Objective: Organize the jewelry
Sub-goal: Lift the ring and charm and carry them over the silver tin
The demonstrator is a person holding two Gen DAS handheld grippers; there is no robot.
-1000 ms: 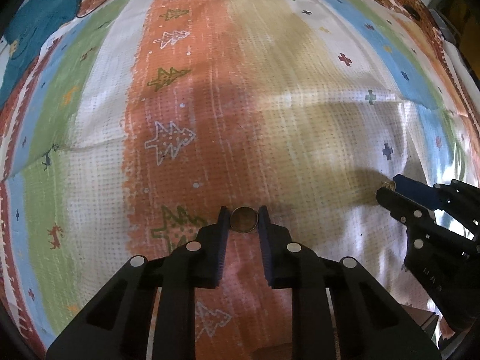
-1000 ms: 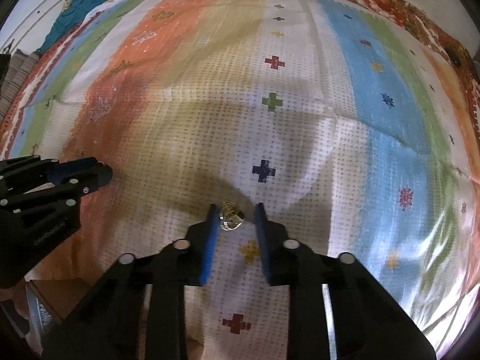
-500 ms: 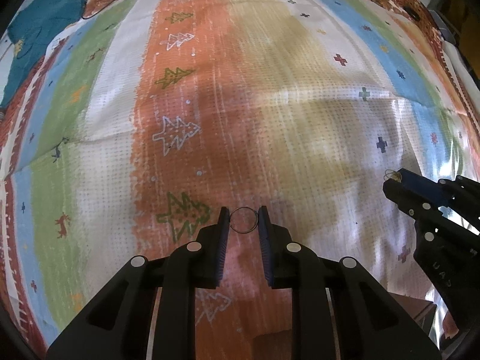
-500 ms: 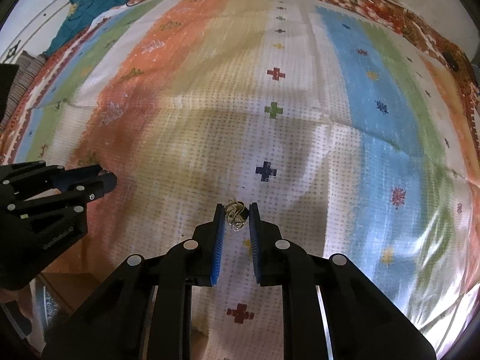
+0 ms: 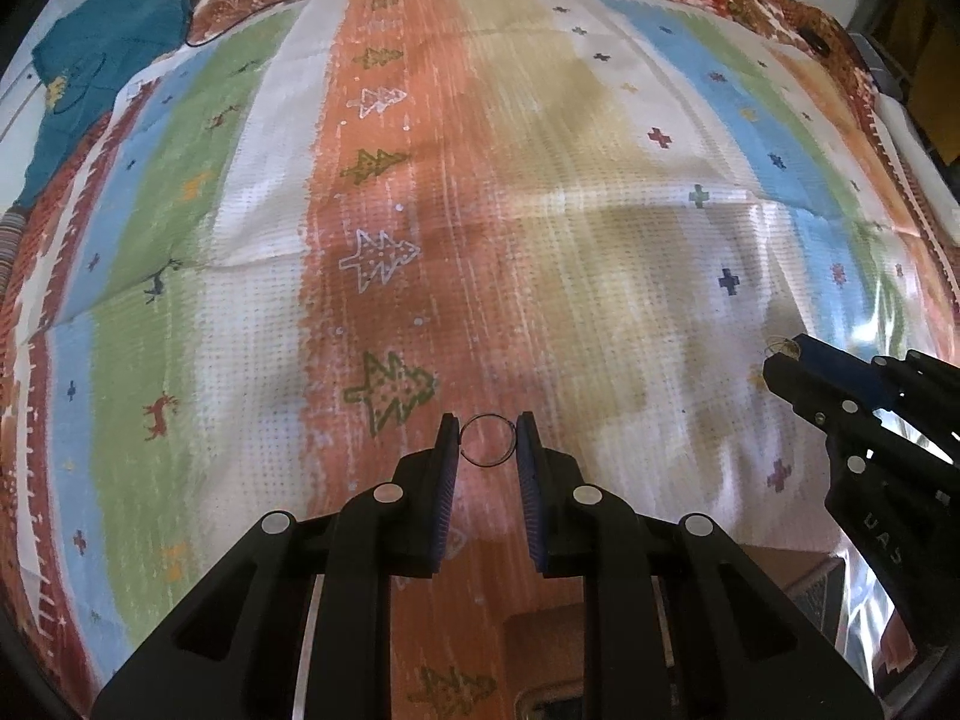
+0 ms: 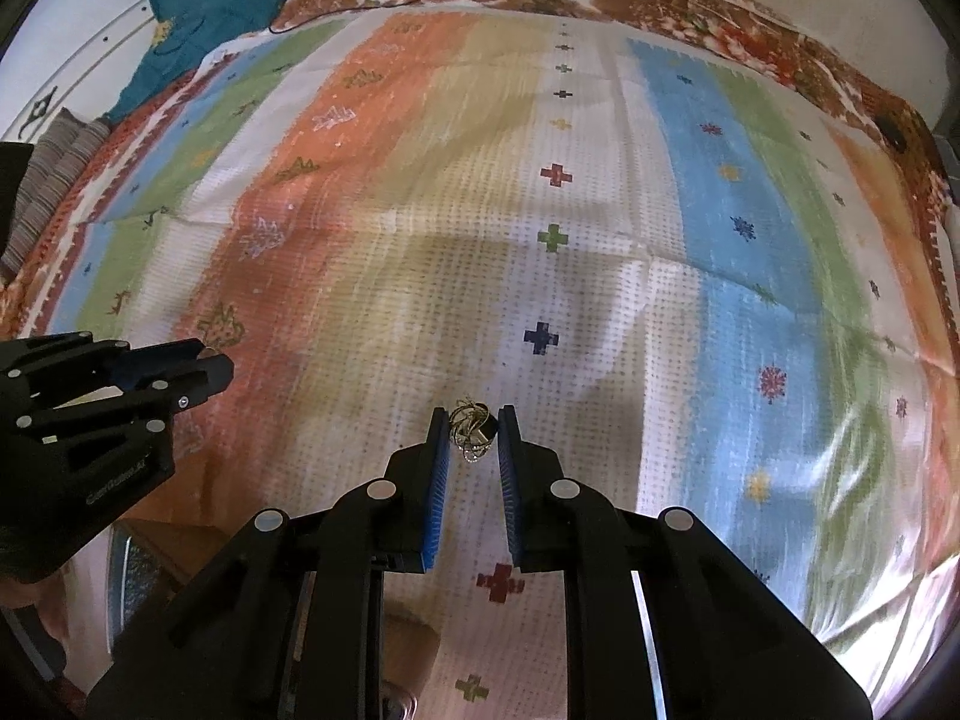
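From the left wrist we see our left gripper (image 5: pixel 487 441) pinching a thin wire ring (image 5: pixel 487 441) between its fingers above the striped cloth (image 5: pixel 540 210), which sits farther below than a second ago. From the right wrist, our right gripper (image 6: pixel 474 432) pinches a gold tangle (image 6: pixel 471 429), detail the left view blurs.

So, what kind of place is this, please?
Probably a bedroom at home: a striped patterned bedspread covers a wide soft surface, a teal garment lies on it, and a striped pillow sits at its edge.

Striped cloth (image 5: pixel 420 210) w/ tree motifs, teal garment (image 5: pixel 102 60) at far-left corner.
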